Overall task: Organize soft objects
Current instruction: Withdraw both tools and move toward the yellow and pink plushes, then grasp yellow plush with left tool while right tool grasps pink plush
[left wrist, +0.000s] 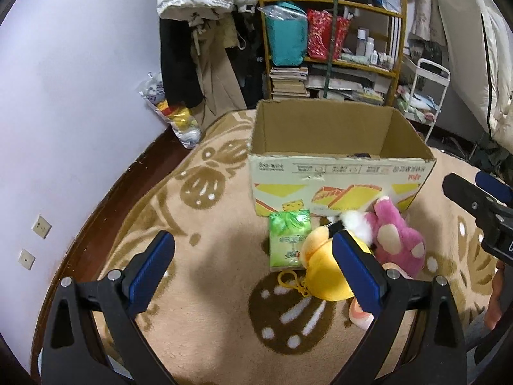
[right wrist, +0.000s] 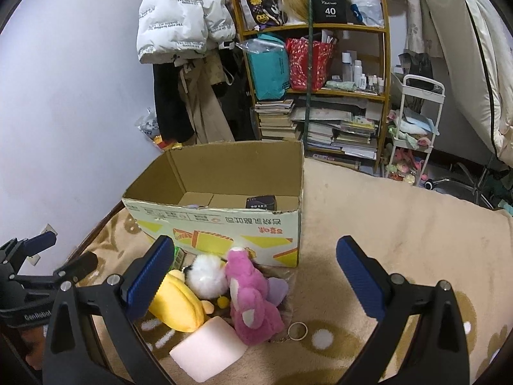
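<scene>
Facing the box (right wrist: pixel 221 224) with both hand-held grippers spread apart and empty, pinch the squashy pink toy (right wrist: pixel 253 308) mid-body.

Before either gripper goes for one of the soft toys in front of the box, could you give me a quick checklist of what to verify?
1. Left gripper open: ok, jaws wide apart, nothing held.
2. Right gripper open: ok, jaws wide apart, nothing held.
3. Cardboard box open on top: ok; a dark item lies on its floor, with room left.
4. Toys reachable: ok; the yellow plush, white pompom and pink plush lie on the carpet before the box.
5. Toys separate enough for a single grasp: not ok, they touch in a cluster.
6. Key ring attached to the pink plush: cannot tell.
</scene>
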`<state>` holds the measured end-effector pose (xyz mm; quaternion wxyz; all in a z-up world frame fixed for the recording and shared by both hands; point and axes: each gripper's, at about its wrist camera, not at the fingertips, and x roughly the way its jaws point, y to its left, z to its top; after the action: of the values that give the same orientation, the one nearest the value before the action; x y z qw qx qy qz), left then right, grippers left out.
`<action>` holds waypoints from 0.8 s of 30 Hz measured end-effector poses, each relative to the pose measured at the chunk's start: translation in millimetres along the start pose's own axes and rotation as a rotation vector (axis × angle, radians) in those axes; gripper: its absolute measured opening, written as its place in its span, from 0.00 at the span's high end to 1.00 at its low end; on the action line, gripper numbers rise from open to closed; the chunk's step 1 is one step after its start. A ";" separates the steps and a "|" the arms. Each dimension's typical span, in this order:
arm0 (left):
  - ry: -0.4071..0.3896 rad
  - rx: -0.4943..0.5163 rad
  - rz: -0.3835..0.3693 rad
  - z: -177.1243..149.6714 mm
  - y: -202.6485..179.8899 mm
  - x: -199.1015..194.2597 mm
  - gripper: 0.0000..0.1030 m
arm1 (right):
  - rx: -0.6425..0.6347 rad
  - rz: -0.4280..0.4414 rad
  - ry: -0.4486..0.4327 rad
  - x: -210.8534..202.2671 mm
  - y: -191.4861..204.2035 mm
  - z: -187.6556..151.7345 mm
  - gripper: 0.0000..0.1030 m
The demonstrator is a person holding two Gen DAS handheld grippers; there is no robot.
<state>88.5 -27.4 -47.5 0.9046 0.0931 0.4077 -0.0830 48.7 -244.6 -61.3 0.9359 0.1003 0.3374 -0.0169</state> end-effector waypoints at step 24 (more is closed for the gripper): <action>0.091 -0.027 -0.133 -6.8 -36.1 56.1 0.06 | 0.008 -0.044 0.101 42.3 -14.0 2.1 0.00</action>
<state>112.1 -64.9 -97.8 0.8788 0.0570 0.4546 -0.1331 81.2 -257.2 -89.1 0.9166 0.0972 0.3864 -0.0335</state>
